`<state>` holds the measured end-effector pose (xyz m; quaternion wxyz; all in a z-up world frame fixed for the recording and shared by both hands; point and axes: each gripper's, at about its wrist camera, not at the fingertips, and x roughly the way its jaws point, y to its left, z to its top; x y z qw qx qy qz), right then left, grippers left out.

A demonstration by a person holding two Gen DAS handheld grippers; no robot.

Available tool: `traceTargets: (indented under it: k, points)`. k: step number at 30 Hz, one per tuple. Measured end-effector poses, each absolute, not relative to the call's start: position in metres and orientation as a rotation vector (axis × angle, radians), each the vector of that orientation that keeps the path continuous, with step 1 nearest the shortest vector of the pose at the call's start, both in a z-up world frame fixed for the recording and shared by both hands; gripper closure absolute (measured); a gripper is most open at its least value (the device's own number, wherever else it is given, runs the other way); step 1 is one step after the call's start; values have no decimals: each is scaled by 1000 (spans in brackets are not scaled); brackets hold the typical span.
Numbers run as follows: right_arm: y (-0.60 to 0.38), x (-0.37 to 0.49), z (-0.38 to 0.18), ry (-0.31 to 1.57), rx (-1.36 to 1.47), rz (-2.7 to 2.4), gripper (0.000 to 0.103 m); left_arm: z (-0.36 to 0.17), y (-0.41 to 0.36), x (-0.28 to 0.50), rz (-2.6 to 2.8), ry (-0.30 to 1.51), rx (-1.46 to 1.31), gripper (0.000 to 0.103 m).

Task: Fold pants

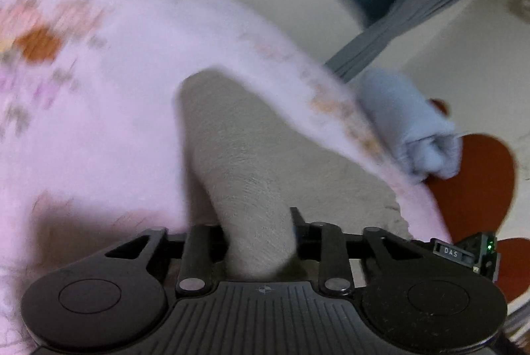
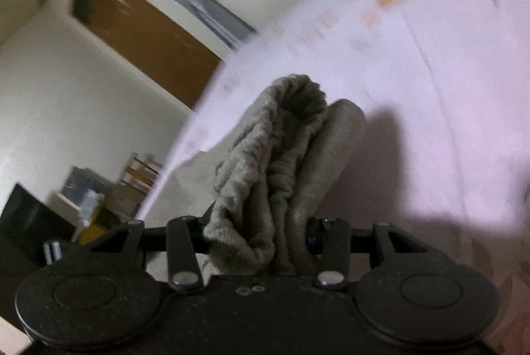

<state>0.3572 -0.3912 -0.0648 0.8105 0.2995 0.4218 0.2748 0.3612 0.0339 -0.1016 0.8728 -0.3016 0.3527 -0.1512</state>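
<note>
Broad pale pink bedsheet with a blurred orange and grey flower print (image 1: 99,63), spread over a bed and filling most of both views. Against that sheet, a cream wall, a grey curtain (image 1: 414,10) and a dark window pane beyond its far edge in the left wrist view; beyond the same edge in the right wrist view, a brown wooden door (image 2: 145,33) and a low clutter of shelves and boxes, too blurred to name. Past the sheet's right edge in the left wrist view, a red heart-shaped mat (image 1: 477,182) on the floor.

On the sheet, grey-beige knitted fabric pants (image 1: 238,163), lying as a long smooth band from the middle of the sheet to the left gripper (image 1: 261,242). In the right wrist view, the same pants (image 2: 285,163) bunched into thick upright folds, lifted clear of the sheet and casting a shadow on it to the right.

At the sheet's right edge, a light blue rolled cloth bundle (image 1: 410,126), just beside the print border and above the red mat.

Left gripper low over the sheet, black fingers clenched on the smooth band of the pants, fabric filling the gap between them. Right gripper (image 2: 261,239) likewise over the sheet, fingers clenched on the gathered folds, cloth pressed against both sides.
</note>
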Motion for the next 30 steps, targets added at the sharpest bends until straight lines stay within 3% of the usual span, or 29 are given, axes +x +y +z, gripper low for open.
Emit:
traceTargets:
  k: [5, 7, 11, 12, 14, 16, 20, 24, 30]
  points:
    - [-412, 346, -93, 838, 733, 634, 66, -123, 29, 352, -352, 694, -635, 57]
    - [-412, 349, -86, 854, 727, 621, 63, -117, 30, 350, -339, 694, -607, 48]
    - [-427, 341, -69, 853, 695, 565, 47, -98, 43, 325, -209, 657, -493, 5]
    - [-432, 334, -61, 845, 668, 525, 36, -92, 46, 316, -154, 640, -450, 2]
    - [-436, 316, -45, 807, 601, 464, 25, -83, 54, 299, -101, 610, -424, 2]
    - [-437, 300, -32, 767, 516, 434, 24, -75, 59, 284, -42, 592, -411, 0]
    - [-416, 259, -3, 657, 295, 365, 6, -59, 52, 254, 11, 546, -335, 0]
    - [-376, 245, 13, 535, 123, 387, 6, -43, 20, 246, 20, 514, -206, 0]
    - [-313, 265, -2, 522, -134, 312, 6, -51, -17, 249, 114, 581, -75, 0]
